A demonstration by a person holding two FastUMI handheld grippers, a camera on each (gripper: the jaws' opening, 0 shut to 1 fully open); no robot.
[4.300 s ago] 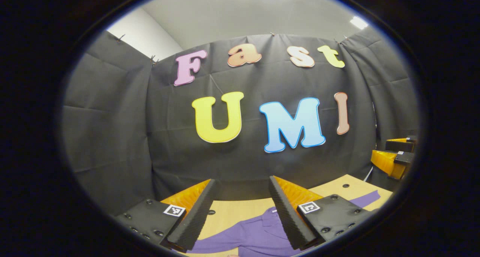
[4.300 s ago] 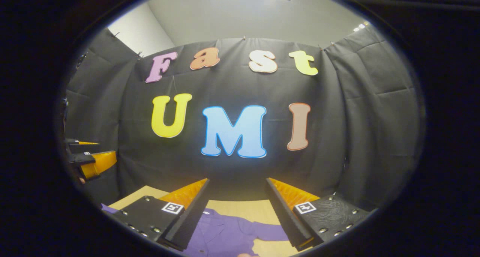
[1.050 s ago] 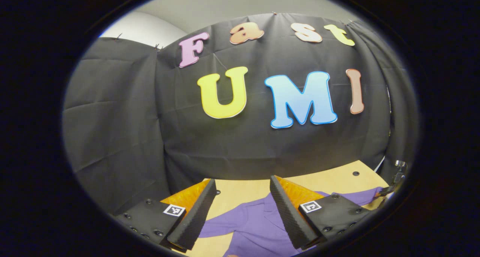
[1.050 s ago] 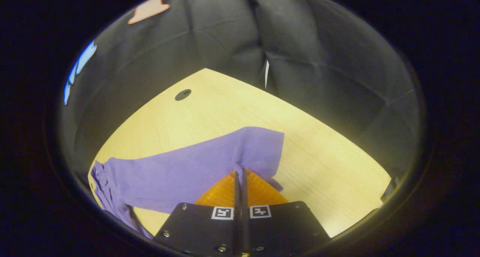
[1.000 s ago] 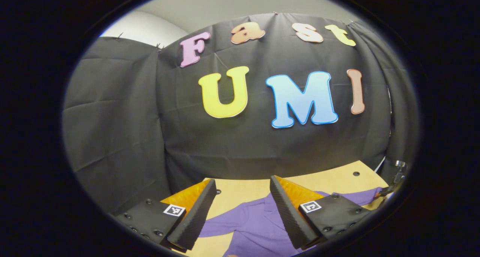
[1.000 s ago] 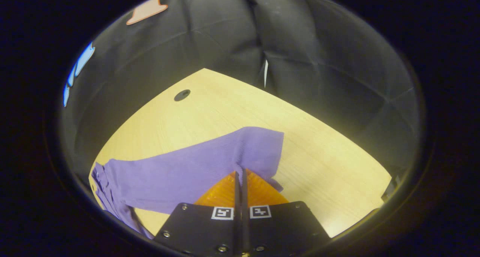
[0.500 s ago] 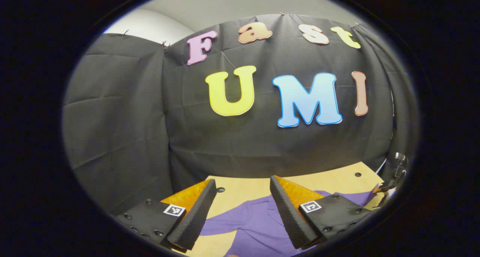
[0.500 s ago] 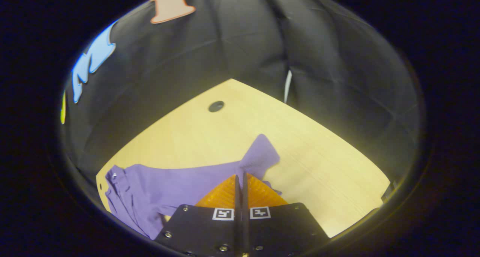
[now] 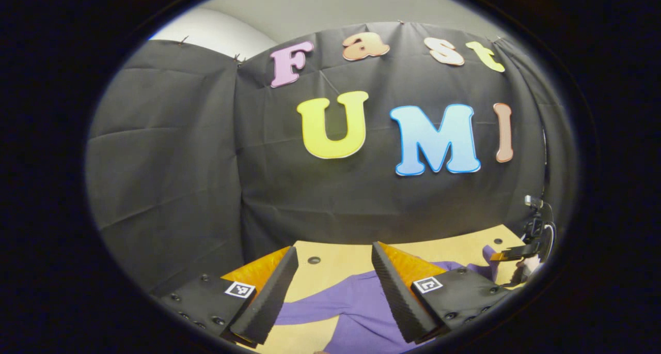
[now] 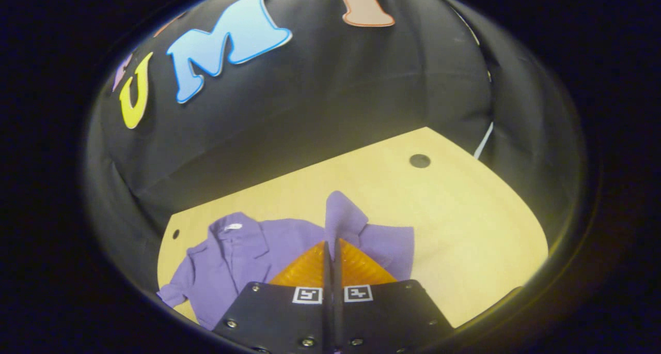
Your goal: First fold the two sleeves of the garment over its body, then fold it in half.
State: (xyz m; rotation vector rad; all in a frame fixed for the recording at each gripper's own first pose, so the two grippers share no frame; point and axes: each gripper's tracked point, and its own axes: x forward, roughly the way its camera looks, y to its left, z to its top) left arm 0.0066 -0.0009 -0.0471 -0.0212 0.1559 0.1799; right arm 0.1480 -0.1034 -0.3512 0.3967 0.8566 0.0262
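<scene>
Table (image 10: 465, 230) pale wood; purple garment (image 10: 232, 256) spread; black cloth wall (image 10: 320, 106) behind.

You're working in a recording booth — a staged lab set-up, not a home: black cloth wall (image 9: 170, 178) pinned up on all sides, a bare light wooden table (image 10: 465, 225) with drilled holes — grey ceiling (image 9: 330, 2) above.

- My left gripper (image 9: 330, 287) has black finger mounts studded with small screws, each carrying a square black-and-white marker, with ribbed wedge fingers.
- My right gripper (image 10: 331, 250) shows one black plate, screws along its 6 o'clock edge and two square markers side by side.
</scene>
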